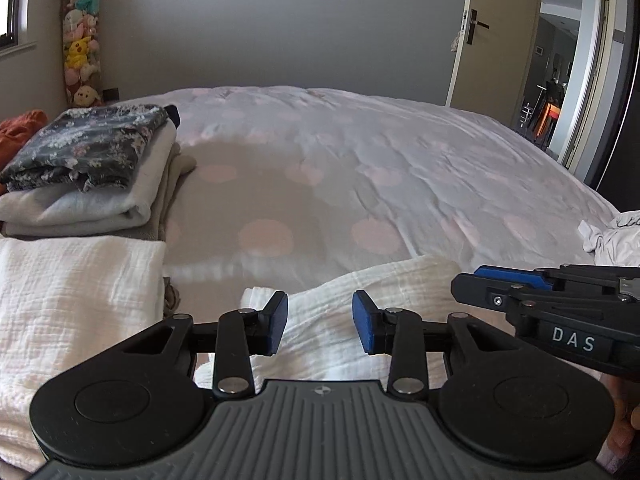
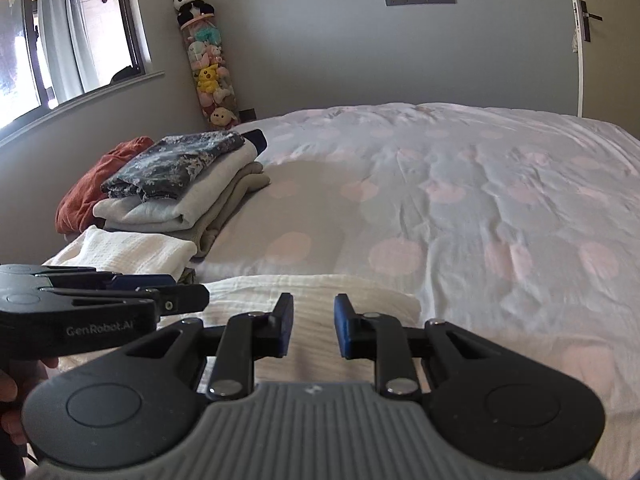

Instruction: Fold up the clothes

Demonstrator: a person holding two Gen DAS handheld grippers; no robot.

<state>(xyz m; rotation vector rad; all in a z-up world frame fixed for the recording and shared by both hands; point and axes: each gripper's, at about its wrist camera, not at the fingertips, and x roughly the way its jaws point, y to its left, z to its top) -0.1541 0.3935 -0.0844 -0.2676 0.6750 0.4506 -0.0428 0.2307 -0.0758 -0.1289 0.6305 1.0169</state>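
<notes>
A white crinkled cloth point(image 1: 360, 320) lies folded on the bed's near edge, below both grippers; the right wrist view shows the same cloth point(image 2: 312, 300). My left gripper point(image 1: 320, 322) hovers just above it, open, with nothing between its blue pads. My right gripper point(image 2: 314, 326) is open too, above the same cloth. Each gripper shows side-on in the other's view, the right gripper point(image 1: 520, 292) at the right edge and the left gripper point(image 2: 132, 292) at the left edge. A second folded white cloth point(image 1: 72, 292) lies to the left.
A stack of folded clothes point(image 1: 92, 168) topped by a dark floral piece sits at the bed's left side, with a rust-coloured garment point(image 2: 92, 184) behind it. A crumpled white garment point(image 1: 612, 236) lies at the right edge. The spotted bedspread point(image 1: 360, 168) stretches ahead.
</notes>
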